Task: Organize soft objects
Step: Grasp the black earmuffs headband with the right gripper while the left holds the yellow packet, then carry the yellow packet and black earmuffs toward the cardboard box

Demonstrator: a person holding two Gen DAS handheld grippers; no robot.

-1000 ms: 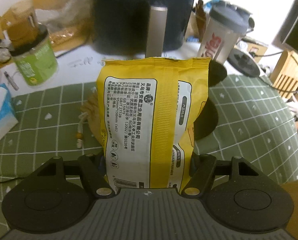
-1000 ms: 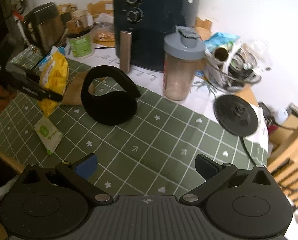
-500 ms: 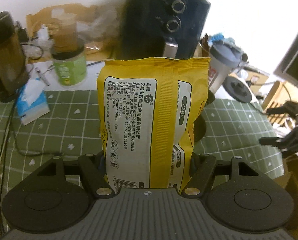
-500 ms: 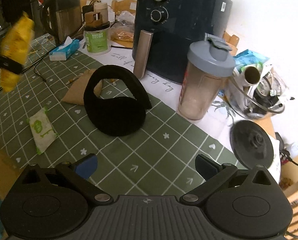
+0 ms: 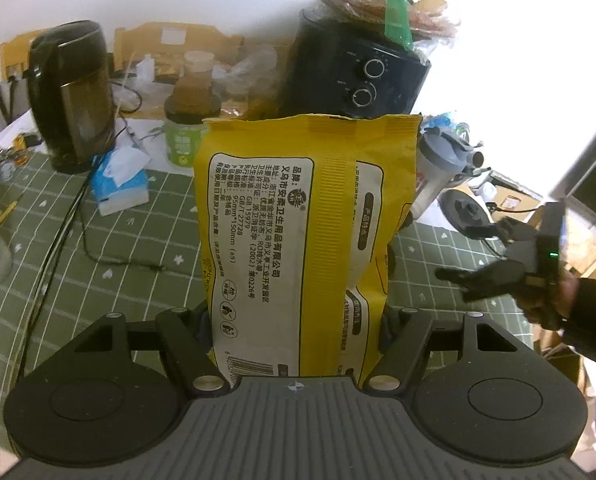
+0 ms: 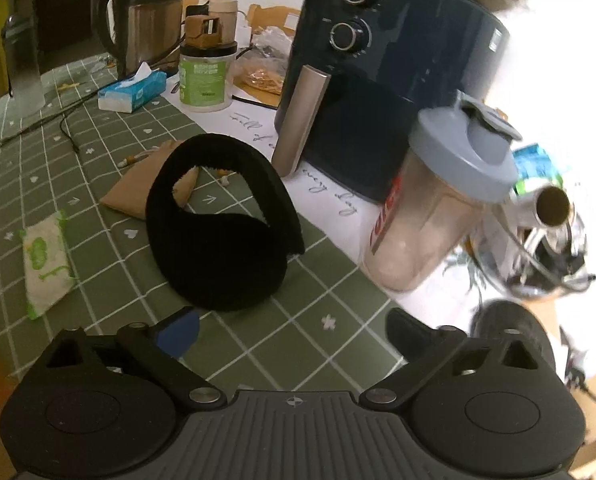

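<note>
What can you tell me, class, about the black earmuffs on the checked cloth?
The black earmuffs look soft and fleecy: a wide band curving into two padded ear covers, folded into a loop. They rest on the green checked tablecloth, overlapping a brown pouch, in front of the dark air fryer. The right gripper, jaws closing, is not touching them.

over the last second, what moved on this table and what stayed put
The left gripper, shut on the yellow packet, lifted it off the green tablecloth; the kettle has come into its view. The right gripper, nothing between its jaws as they start closing, moved in toward the black earmuffs. The earmuffs, brown pouch, small green-and-white packet and shaker bottle stayed put.
</note>
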